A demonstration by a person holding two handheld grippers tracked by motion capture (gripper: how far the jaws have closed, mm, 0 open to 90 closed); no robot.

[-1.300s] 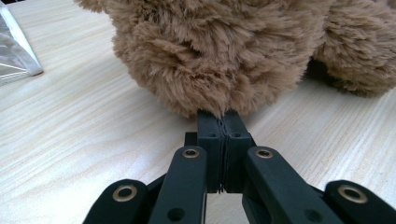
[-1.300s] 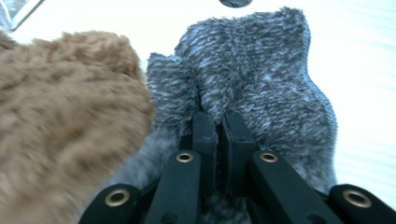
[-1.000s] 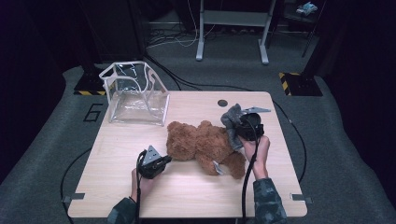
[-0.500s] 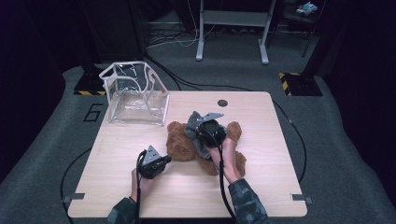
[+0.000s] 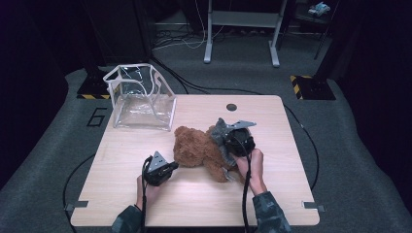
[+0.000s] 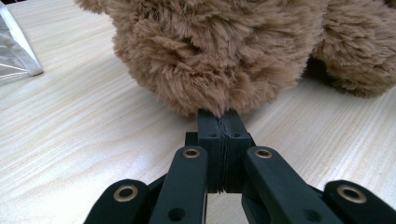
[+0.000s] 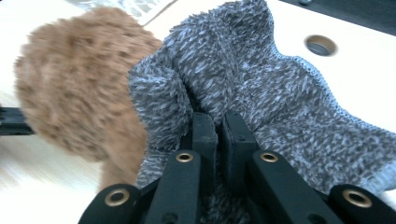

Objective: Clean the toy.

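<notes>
the brown teddy bear (image 5: 198,151) lies mid-table with a grey knitted garment (image 7: 261,88) bunched over the end nearer the right hand, so dressing looks part done, not yet pulled straight. the right gripper (image 5: 228,145) is clamped on that grey knit. the left gripper (image 6: 219,122) pinches a tuft of the bear's fur, steadying it. a clear plastic bag (image 5: 142,97) stands apart at the table's far left corner.

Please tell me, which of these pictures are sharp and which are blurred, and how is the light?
High view: soft, the table lit, the floor around it dark. Left gripper view: sharp, fur of the teddy bear crisp, evenly lit. Right gripper view: teddy bear smeared by blur, the grey knitted cloth clearer, table glaring white.
</notes>
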